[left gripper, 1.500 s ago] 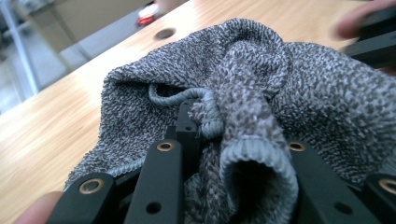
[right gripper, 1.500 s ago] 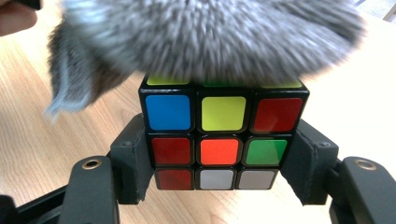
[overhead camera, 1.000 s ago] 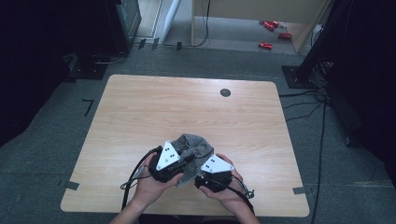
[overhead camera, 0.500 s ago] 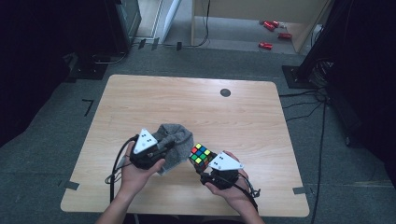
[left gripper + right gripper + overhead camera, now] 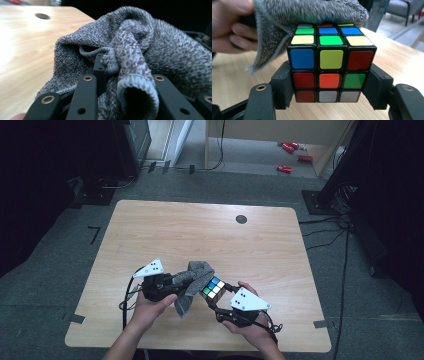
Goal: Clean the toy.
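A scrambled puzzle cube (image 5: pixel 213 288) (image 5: pixel 331 65) is clamped between the pads of my right gripper (image 5: pixel 216 301) (image 5: pixel 329 82), held just above the table near its front edge. My left gripper (image 5: pixel 186 280) (image 5: pixel 110 67) is shut on a bunched grey cloth (image 5: pixel 194 279) (image 5: pixel 140 50). The cloth drapes against the cube's far and left side and covers part of its top back edge. A hand (image 5: pixel 232 25) behind the cloth holds the left gripper.
The light wooden table (image 5: pixel 210 235) has a round dark cable hole (image 5: pixel 241 219) toward the back. Cables trail from both grippers off the front edge. Dark equipment and floor surround the table.
The left gripper pulled the cloth off the cube to the left, uncovering it, then came back a little toward it. The right gripper with the cube has stayed put.
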The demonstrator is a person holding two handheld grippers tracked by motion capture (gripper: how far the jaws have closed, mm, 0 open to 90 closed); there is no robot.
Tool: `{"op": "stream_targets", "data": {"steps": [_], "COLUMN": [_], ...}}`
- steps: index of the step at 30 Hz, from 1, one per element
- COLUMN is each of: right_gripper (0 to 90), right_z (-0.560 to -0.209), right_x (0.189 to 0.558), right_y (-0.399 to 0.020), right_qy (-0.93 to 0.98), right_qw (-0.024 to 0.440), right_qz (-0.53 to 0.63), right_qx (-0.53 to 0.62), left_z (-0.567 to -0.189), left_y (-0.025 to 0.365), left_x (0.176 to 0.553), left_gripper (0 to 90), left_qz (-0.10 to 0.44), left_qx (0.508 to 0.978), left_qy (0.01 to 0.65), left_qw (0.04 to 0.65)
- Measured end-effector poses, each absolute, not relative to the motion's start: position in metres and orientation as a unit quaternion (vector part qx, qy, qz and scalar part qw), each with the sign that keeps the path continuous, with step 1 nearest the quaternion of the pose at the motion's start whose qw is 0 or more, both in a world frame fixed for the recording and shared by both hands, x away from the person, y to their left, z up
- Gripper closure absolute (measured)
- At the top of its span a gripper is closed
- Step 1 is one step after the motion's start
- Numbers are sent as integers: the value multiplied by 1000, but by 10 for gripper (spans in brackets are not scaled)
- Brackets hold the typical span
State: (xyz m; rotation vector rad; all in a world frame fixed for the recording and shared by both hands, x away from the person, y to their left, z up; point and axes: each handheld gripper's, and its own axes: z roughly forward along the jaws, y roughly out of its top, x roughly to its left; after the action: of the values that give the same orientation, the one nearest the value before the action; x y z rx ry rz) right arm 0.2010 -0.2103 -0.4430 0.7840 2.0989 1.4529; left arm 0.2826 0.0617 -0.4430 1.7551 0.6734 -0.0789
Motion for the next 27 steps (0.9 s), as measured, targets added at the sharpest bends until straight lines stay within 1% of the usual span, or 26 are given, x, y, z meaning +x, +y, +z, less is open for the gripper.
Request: {"op": "stream_targets", "data": {"steps": [2,3,10,15,19,22,23,24,26,27], "right_gripper": [346,345,345,346,346,346,346,346,346,346], "right_z": [-442,-441,-441,-441,-439,-439,-439,-440,-441,-442], "right_x": [200,200,199,200,201,201,201,201,201,202], "right_y": [-211,-211,-211,-211,-213,-214,-214,-213,-212,-211], "right_qy": [763,762,764,762,758,756,758,759,761,764], "right_qw": [232,230,233,235,238,238,237,236,237,239], "right_qz": [532,535,532,532,533,535,533,532,529,525], "right_qx": [285,283,282,285,291,293,292,292,291,290], "left_z": [-445,-446,-449,-455,-458,-458,-456,-456,-451,-449], "left_y": [62,61,56,47,44,51,56,56,64,66], "left_x": [283,283,282,281,281,285,287,287,287,286], "left_gripper": [725,731,737,735,730,725,719,719,720,722], "left_qz": [-53,-54,-47,-15,7,14,16,16,15,7], "left_qx": [747,749,773,814,831,821,800,800,773,761], "left_qy": [288,284,277,274,276,302,326,326,341,338], "left_qw": [597,596,569,511,482,485,503,503,535,553]}}
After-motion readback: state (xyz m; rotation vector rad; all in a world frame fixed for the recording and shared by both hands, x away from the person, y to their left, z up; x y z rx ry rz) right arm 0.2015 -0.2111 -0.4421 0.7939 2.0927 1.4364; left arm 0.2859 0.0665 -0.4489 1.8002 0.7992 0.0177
